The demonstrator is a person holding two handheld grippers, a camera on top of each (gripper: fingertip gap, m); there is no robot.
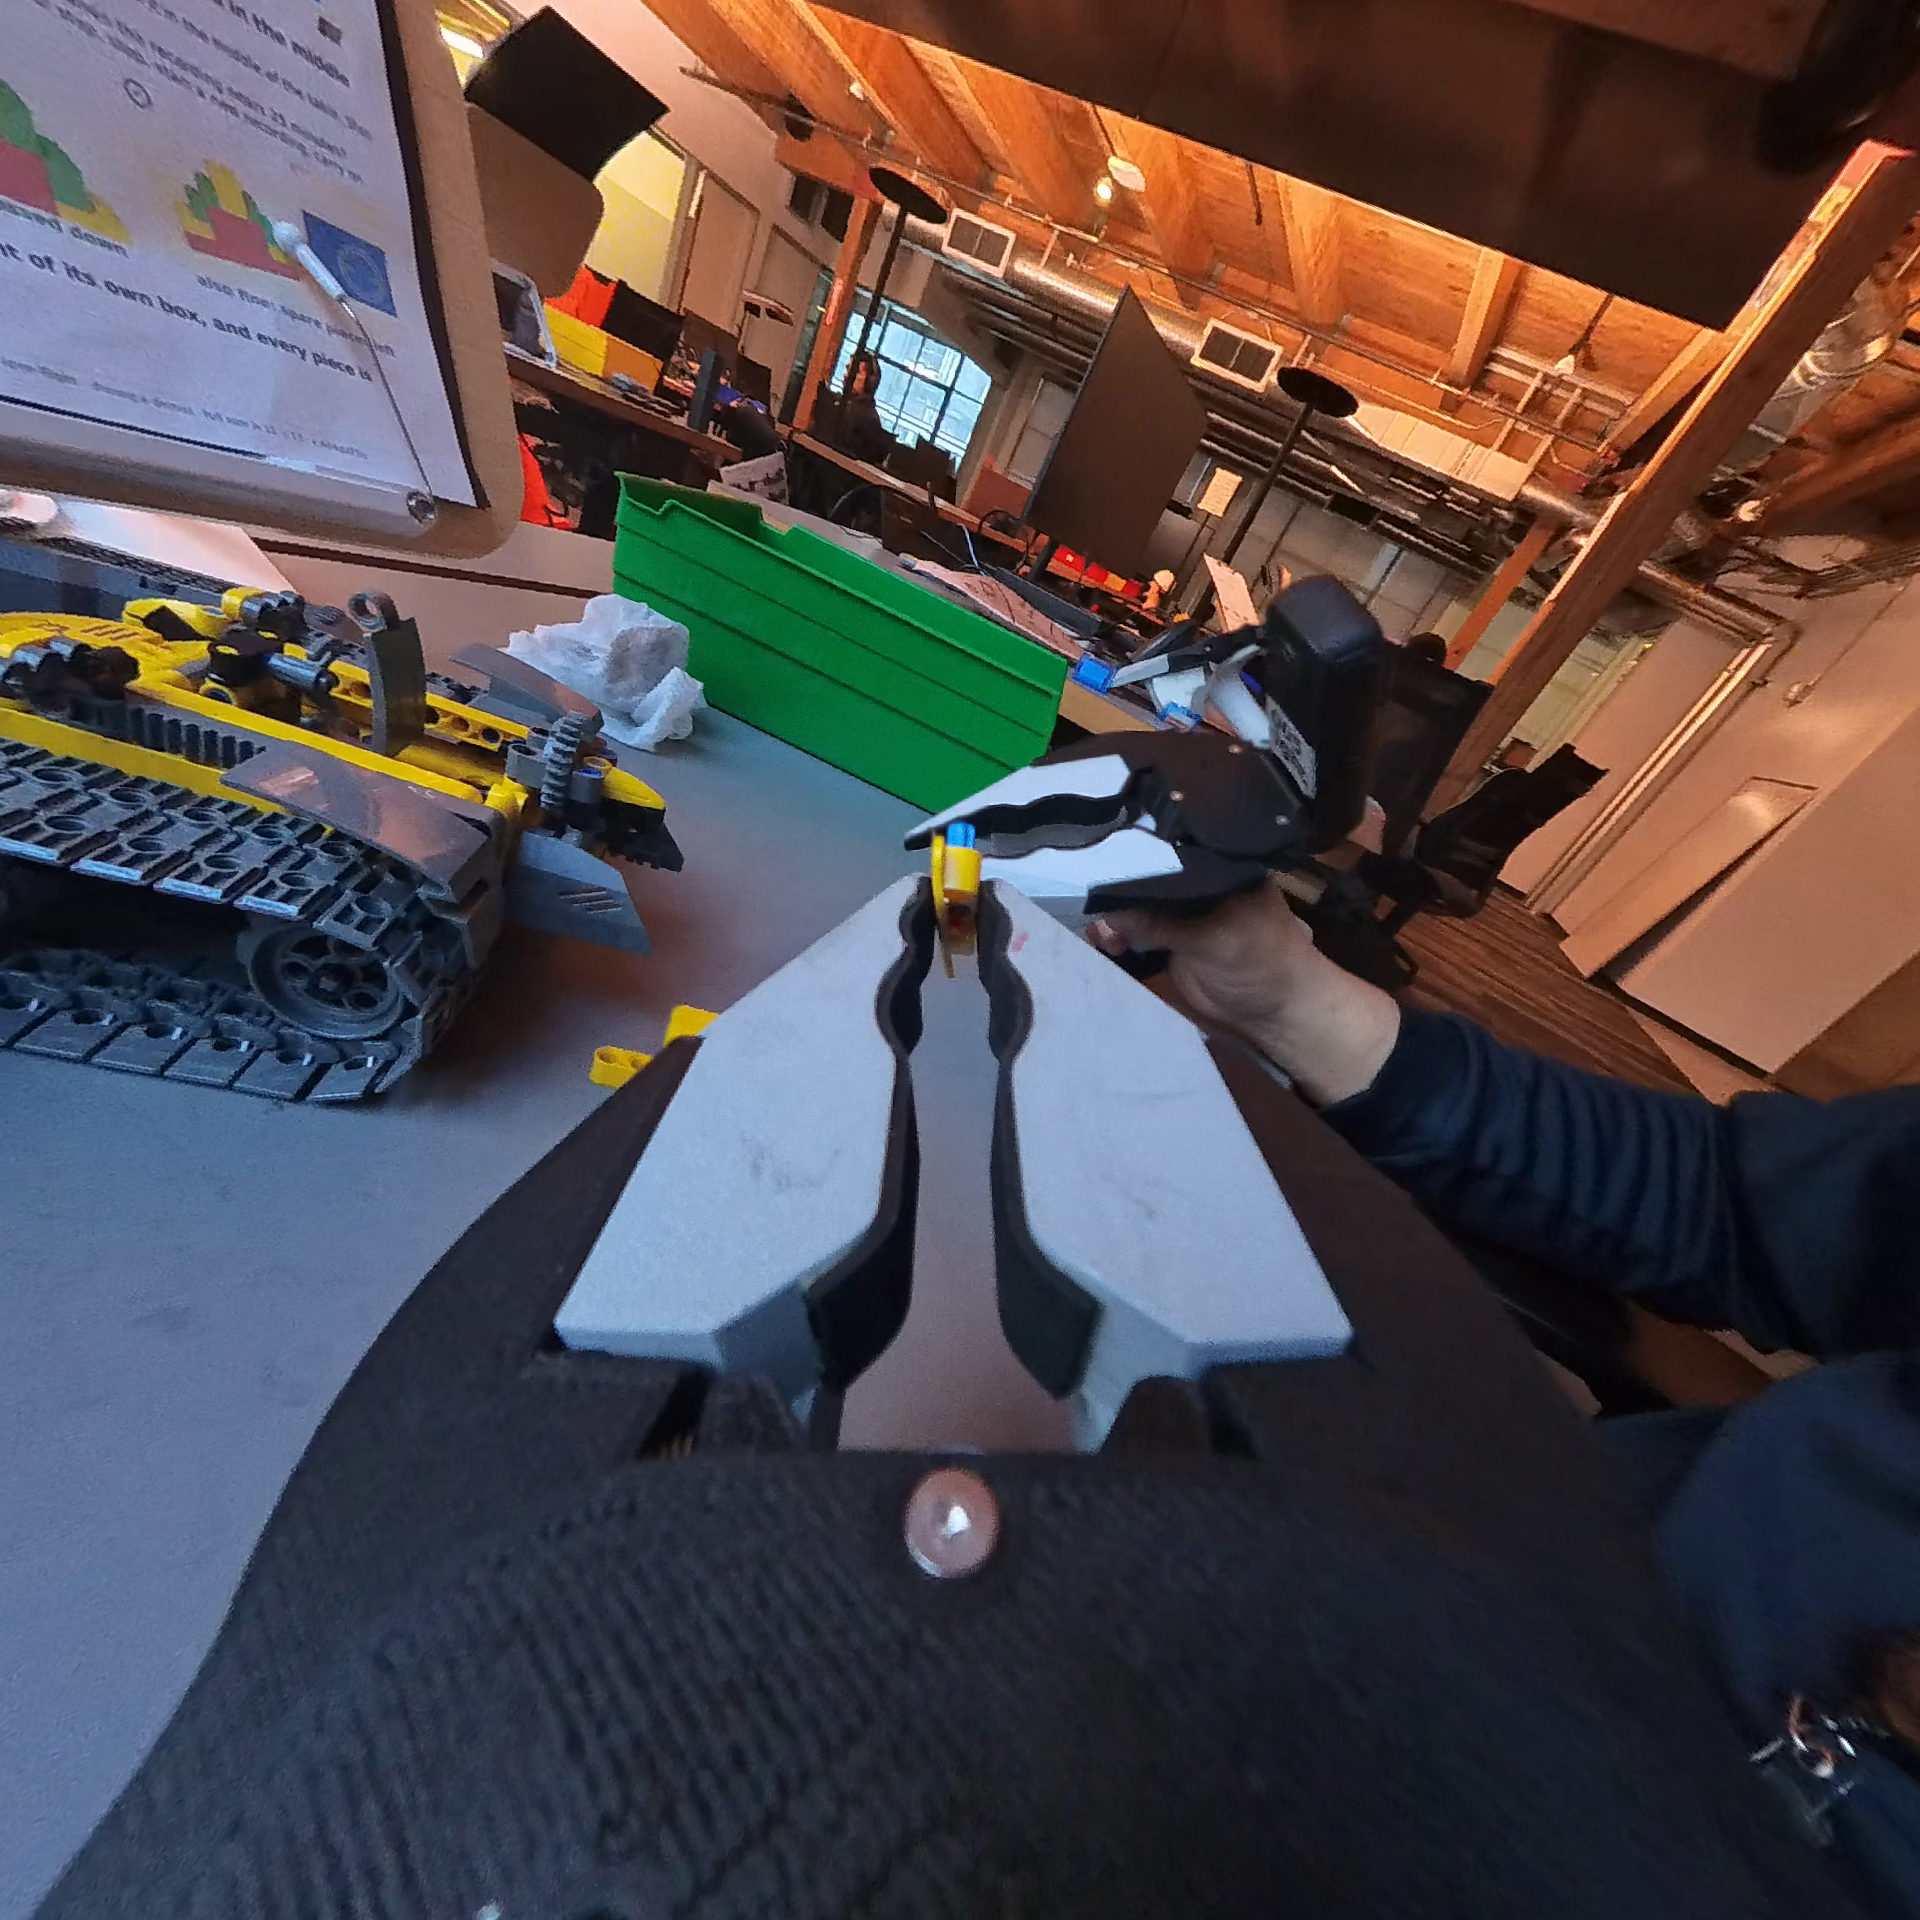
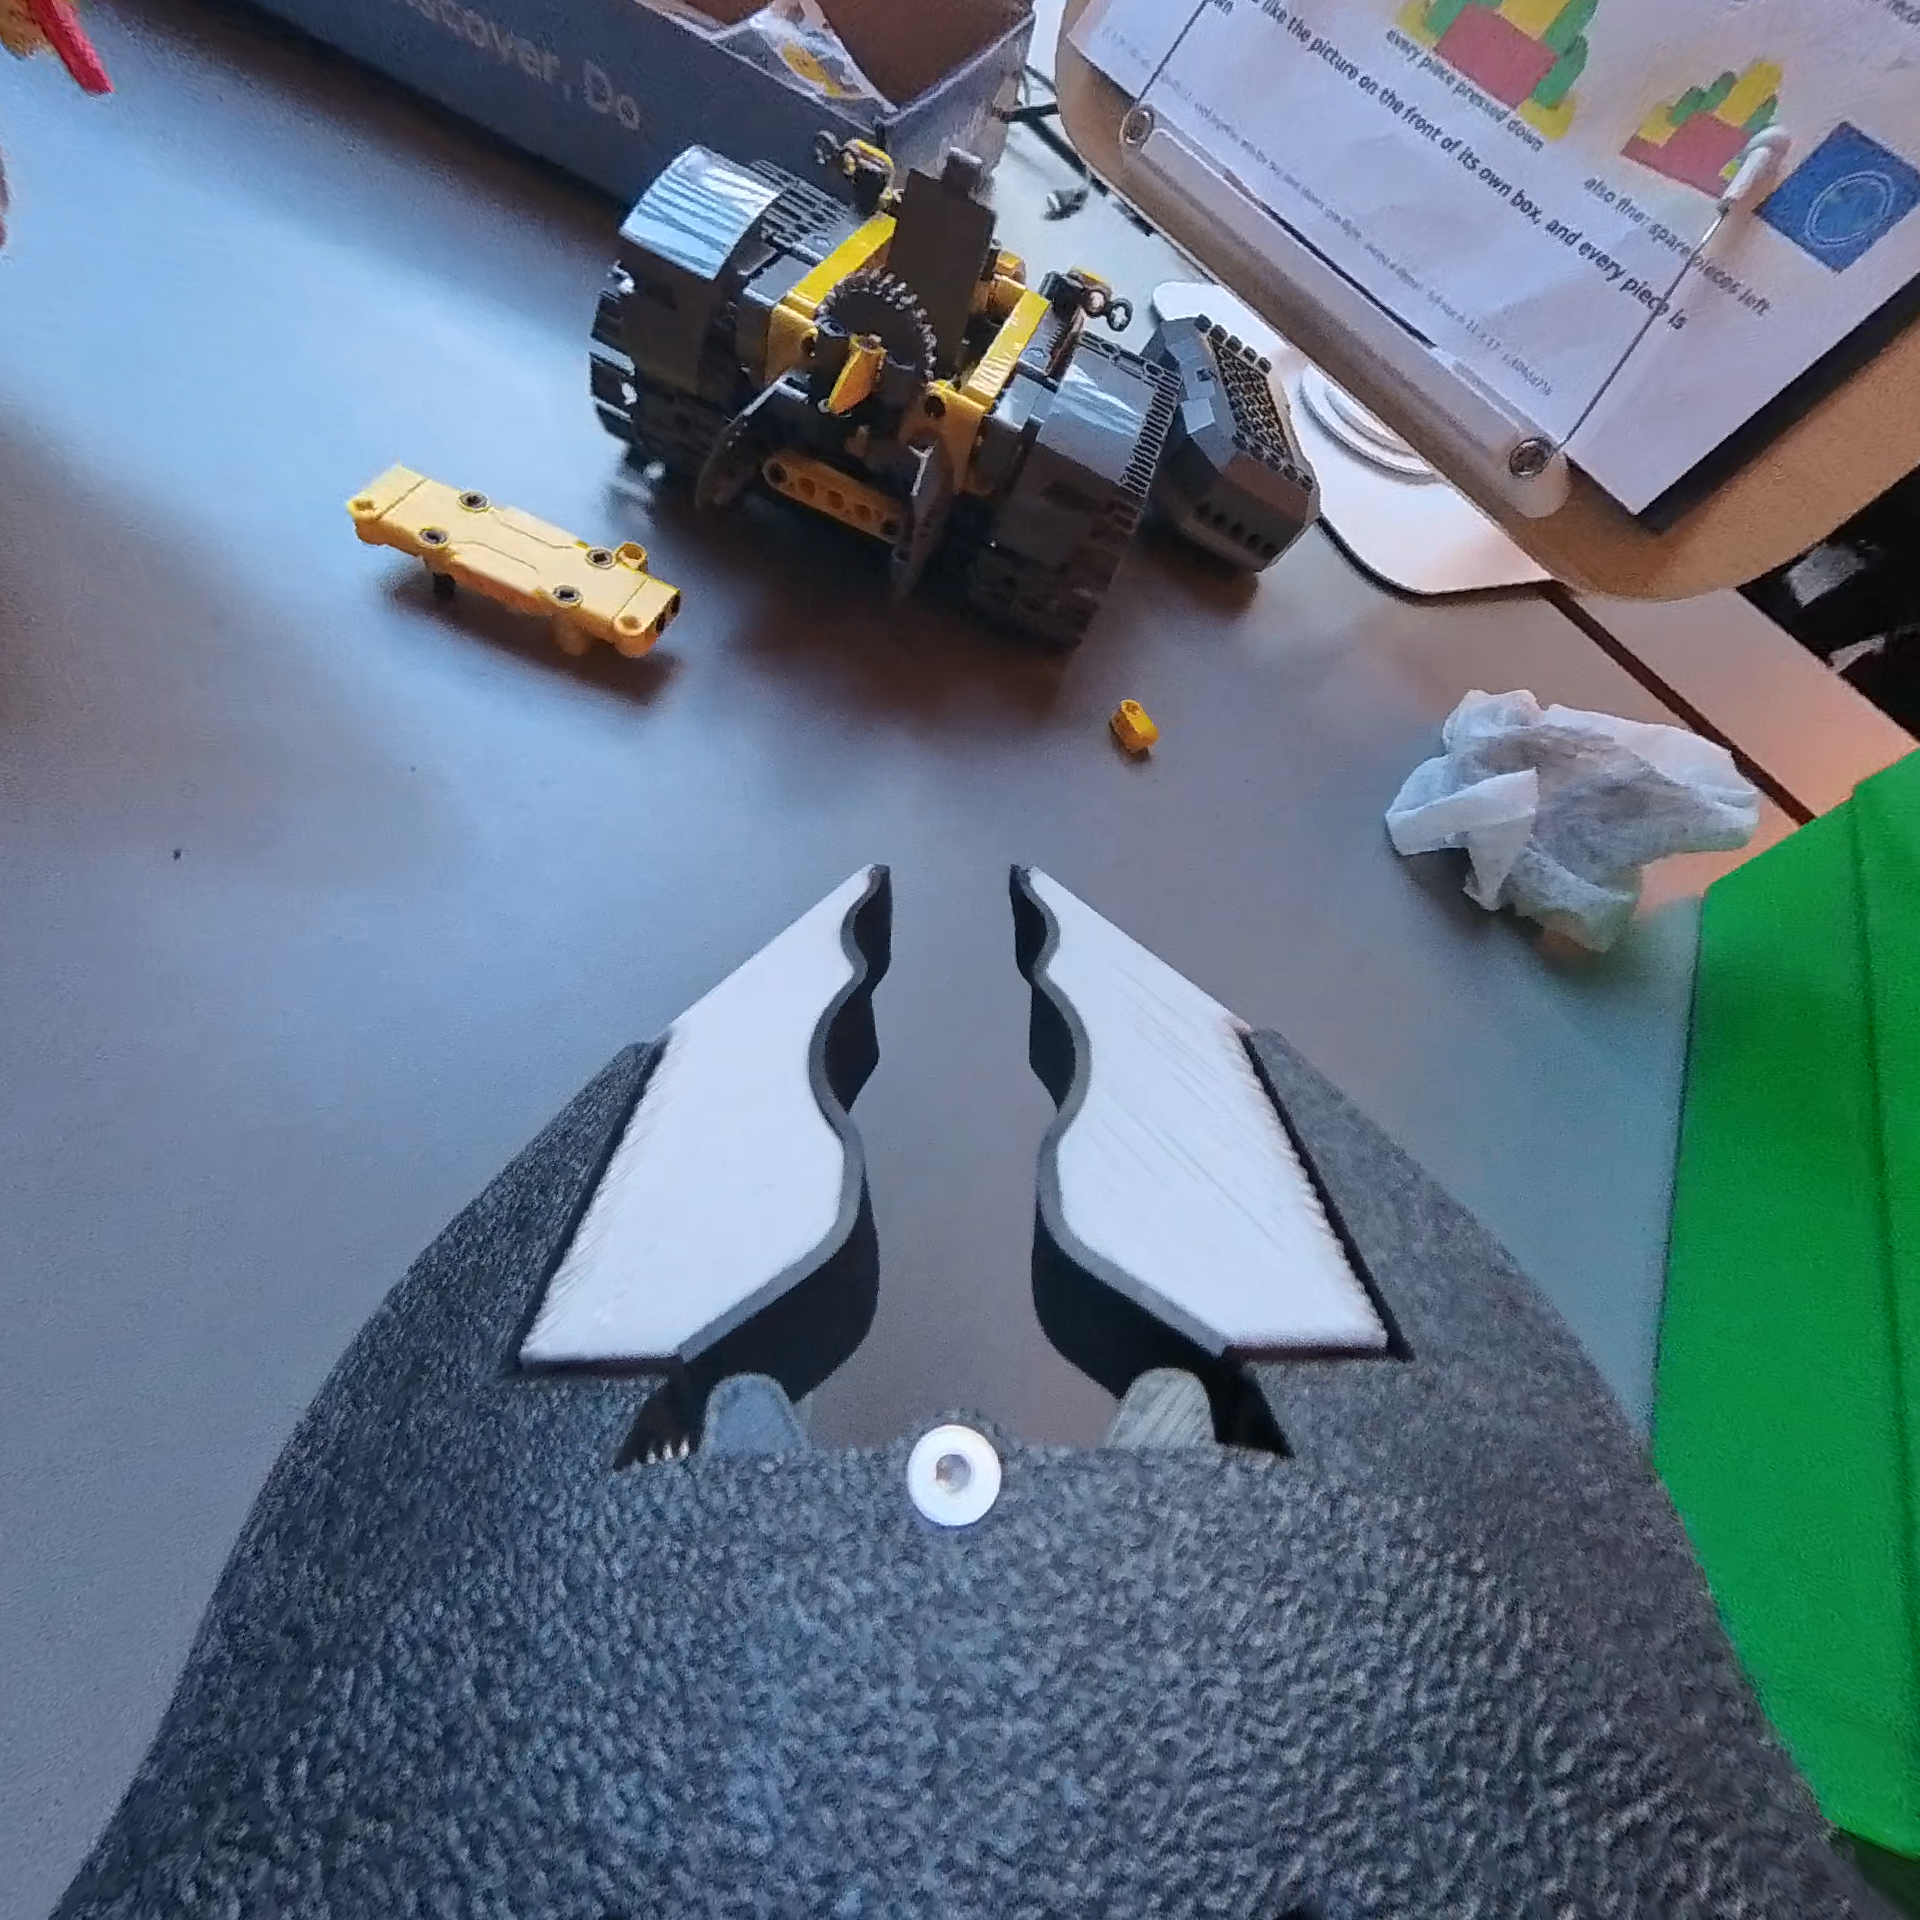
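The left hand-held gripper [image 1: 951,902] pinches a small yellow piece [image 1: 954,883] at its tips; the right hand-held gripper [image 2: 951,883], parted and empty, hovers over the worktop [image 2: 312,831], tracked model [image 2: 883,416] at 12 o'clock. Keep that pinch firm.

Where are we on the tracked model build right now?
Mostly built: the tracked model stands on the table with both treads on. In hand: the left gripper is shut on a small yellow piece; the right gripper is open and empty. Left loose: a yellow panel and a small yellow connector.
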